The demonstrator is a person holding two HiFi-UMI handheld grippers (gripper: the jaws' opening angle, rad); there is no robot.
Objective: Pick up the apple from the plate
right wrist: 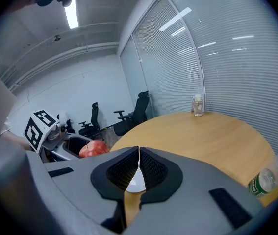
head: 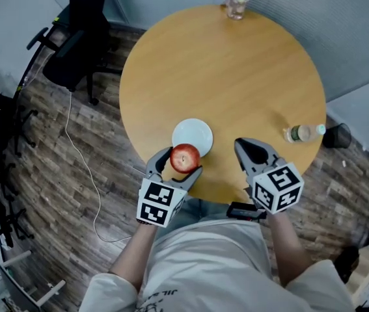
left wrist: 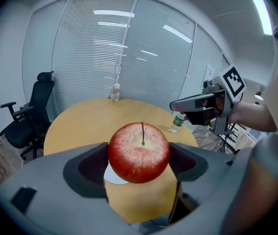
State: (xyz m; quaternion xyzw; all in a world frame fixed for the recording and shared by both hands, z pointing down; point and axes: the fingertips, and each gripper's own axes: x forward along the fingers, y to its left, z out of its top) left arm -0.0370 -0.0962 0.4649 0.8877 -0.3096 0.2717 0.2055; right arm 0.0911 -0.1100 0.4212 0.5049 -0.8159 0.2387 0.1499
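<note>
A red apple (head: pixel 185 158) (left wrist: pixel 139 152) is clamped between the jaws of my left gripper (head: pixel 180 164) (left wrist: pixel 139 161), held above the near edge of the round wooden table (head: pixel 236 77). The white plate (head: pixel 192 135) lies bare just beyond the apple; a sliver of this plate (left wrist: pixel 114 176) shows under the fruit. My right gripper (head: pixel 252 152) (right wrist: pixel 139 166) hovers to the right of the plate with its jaws pressed together and nothing between them. In the right gripper view the apple (right wrist: pixel 93 149) and the left gripper show at the left.
A plastic bottle (head: pixel 303 132) (left wrist: pixel 177 123) (right wrist: pixel 266 177) lies near the table's right edge. A glass jar (head: pixel 237 3) (left wrist: pixel 115 92) (right wrist: pixel 198 105) stands at the far edge. Black office chairs (head: pixel 77 38) (left wrist: pixel 28 119) stand left of the table on the wooden floor.
</note>
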